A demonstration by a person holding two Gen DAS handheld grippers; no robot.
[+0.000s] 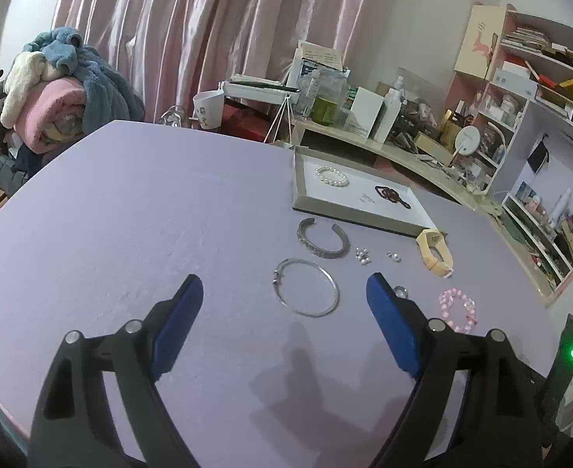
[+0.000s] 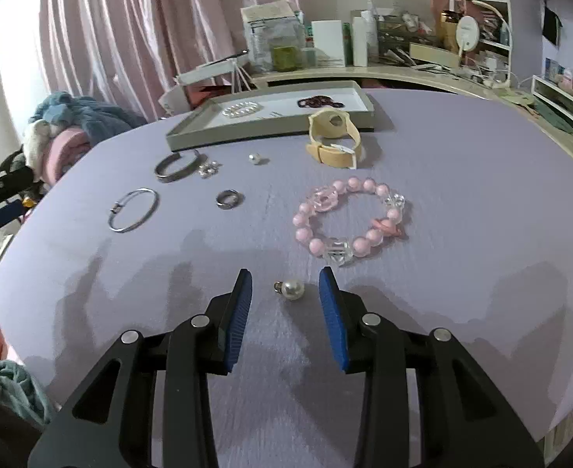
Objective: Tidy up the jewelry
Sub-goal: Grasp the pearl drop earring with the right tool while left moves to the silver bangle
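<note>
Jewelry lay scattered on the worktop [image 2: 462,179]: the right hand-held gripper [image 2: 285,284] stood part-open around a pearl earring [image 2: 292,289] at lower centre, untouched, while the left hand-held gripper [image 1: 284,288] gaped wide and empty.

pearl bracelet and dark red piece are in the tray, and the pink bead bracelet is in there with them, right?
Not quite. The pearl bracelet and dark red piece do lie in the tray, but the pink bead bracelet is still out on the purple table, as the right wrist view shows.
</note>
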